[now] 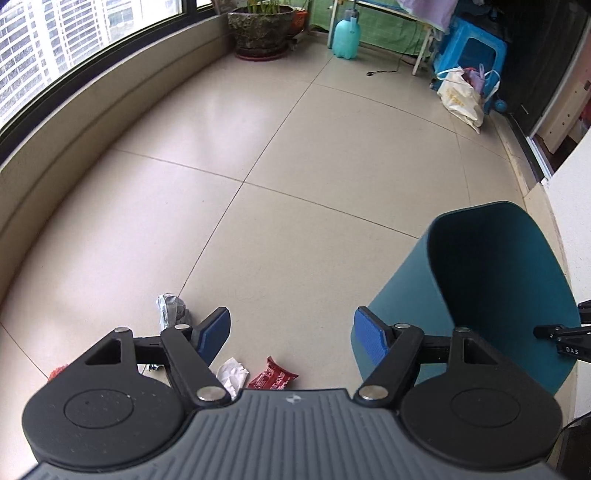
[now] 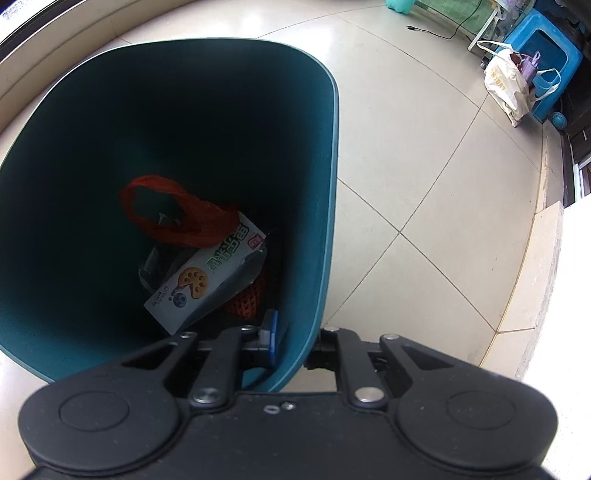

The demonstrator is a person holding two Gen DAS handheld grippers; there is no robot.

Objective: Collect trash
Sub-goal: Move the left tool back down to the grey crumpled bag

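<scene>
My left gripper (image 1: 291,338) is open and empty above the tiled floor. Below it lie a red wrapper (image 1: 272,376), a crumpled white wrapper (image 1: 231,374) and a clear crumpled wrapper (image 1: 170,308). A teal trash bin (image 1: 476,291) stands tilted to its right. My right gripper (image 2: 295,341) is shut on the bin's rim (image 2: 308,332), one finger inside, one outside. Inside the bin lie a red plastic bag (image 2: 166,210), a snack box (image 2: 207,273) and an orange net (image 2: 247,299).
A low ledge under the window (image 1: 74,122) runs along the left. At the far end stand a plant pot (image 1: 260,31), a teal sprayer bottle (image 1: 345,38), a blue stool (image 1: 469,51) and a white shopping bag (image 1: 461,98). A wall corner (image 1: 572,221) is at right.
</scene>
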